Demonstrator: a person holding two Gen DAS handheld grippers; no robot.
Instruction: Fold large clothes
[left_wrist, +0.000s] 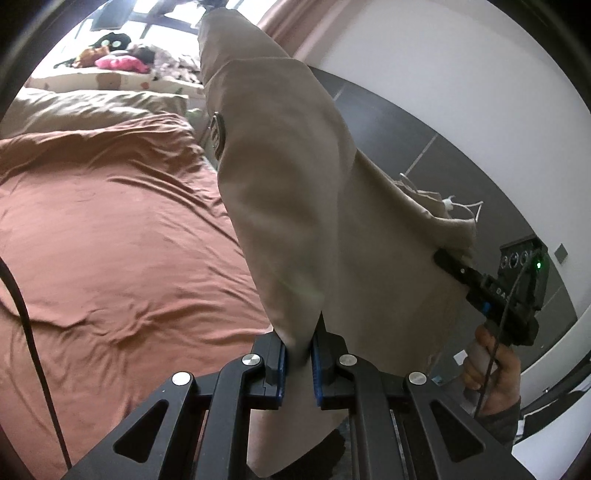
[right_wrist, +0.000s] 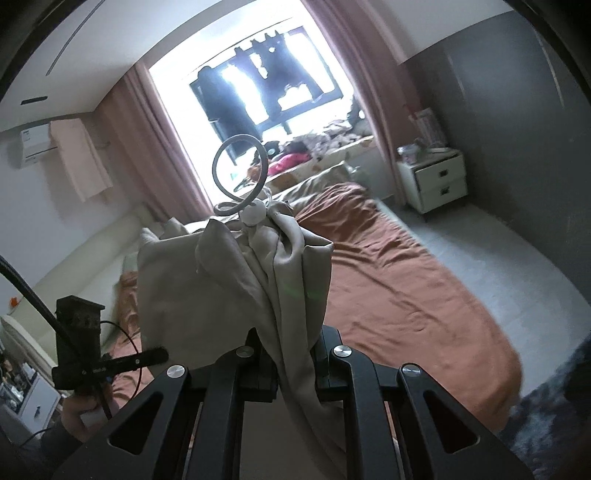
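A large beige garment (left_wrist: 295, 192) hangs in the air above the bed, held up by both grippers. In the left wrist view, my left gripper (left_wrist: 298, 352) is shut on a fold of it, its blue pads pressing the cloth. My right gripper (left_wrist: 448, 260) shows at the right, clamped on the edge where white drawstrings (left_wrist: 461, 206) dangle. In the right wrist view, my right gripper (right_wrist: 291, 354) is shut on bunched beige garment (right_wrist: 221, 280); a grey cord loop (right_wrist: 240, 173) with a white toggle sticks up from it. My left gripper (right_wrist: 159, 356) is at the lower left, at the cloth's edge.
Below lies a bed with a rust-brown sheet (left_wrist: 110, 240) and a beige pillow (left_wrist: 92, 107). A white nightstand (right_wrist: 432, 181) stands by the grey wall. The window sill (right_wrist: 325, 147) holds a pile of clothes and toys, between pink curtains (right_wrist: 155, 147). A hand (left_wrist: 491, 369) grips the right tool.
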